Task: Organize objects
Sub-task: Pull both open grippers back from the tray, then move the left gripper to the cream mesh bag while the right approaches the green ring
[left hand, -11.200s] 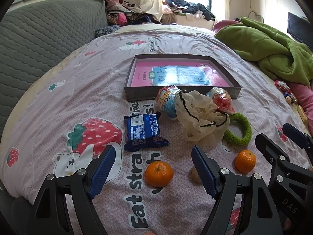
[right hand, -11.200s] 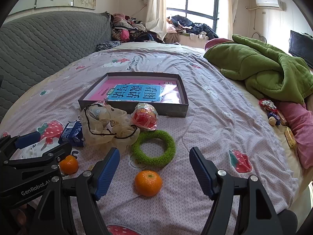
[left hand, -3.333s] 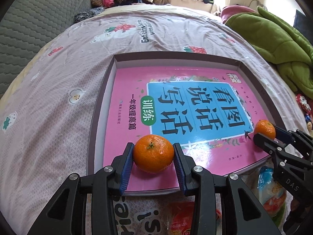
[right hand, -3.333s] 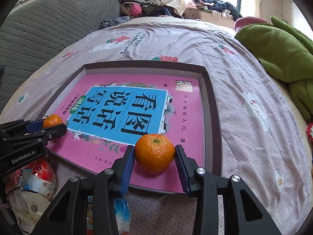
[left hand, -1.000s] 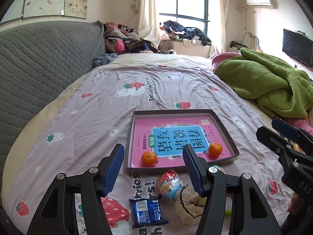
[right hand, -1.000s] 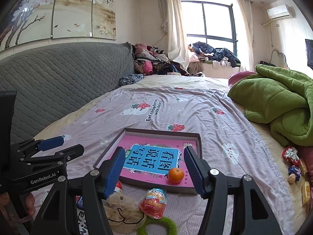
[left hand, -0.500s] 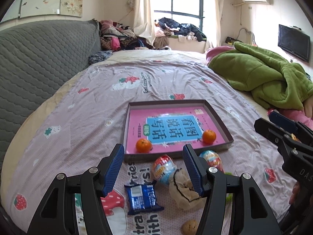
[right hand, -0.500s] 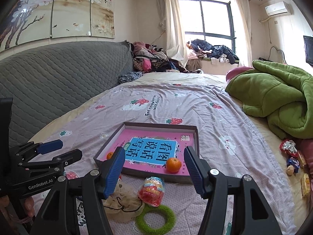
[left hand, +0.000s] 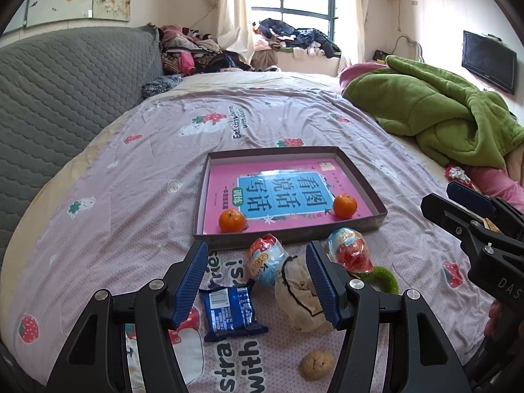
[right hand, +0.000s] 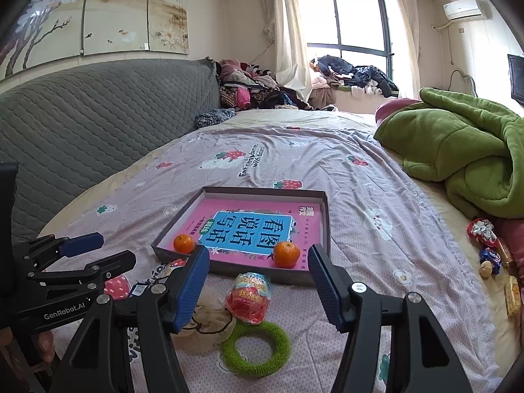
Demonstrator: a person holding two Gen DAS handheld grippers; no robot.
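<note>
Both grippers hang over the bed with fingers spread and nothing between them. Beyond the left gripper (left hand: 257, 281), the two oranges (left hand: 232, 220) (left hand: 345, 206) lie in the tray (left hand: 371, 193) at 12 o'clock; the blue packet (left hand: 229, 308) and cream pouch (left hand: 298, 298) sit between its fingertips. Past the right gripper (right hand: 258, 283), the red snack bag (right hand: 250, 296) lies between the fingers, the green ring (right hand: 255, 348) at 6 o'clock of it.

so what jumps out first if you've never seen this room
A shallow box holding a bright pink and blue book sits mid-bed, with two oranges at its near corners. In front lie a blue snack packet, two wrapped toy eggs and a green ring; a green blanket is heaped at right.
</note>
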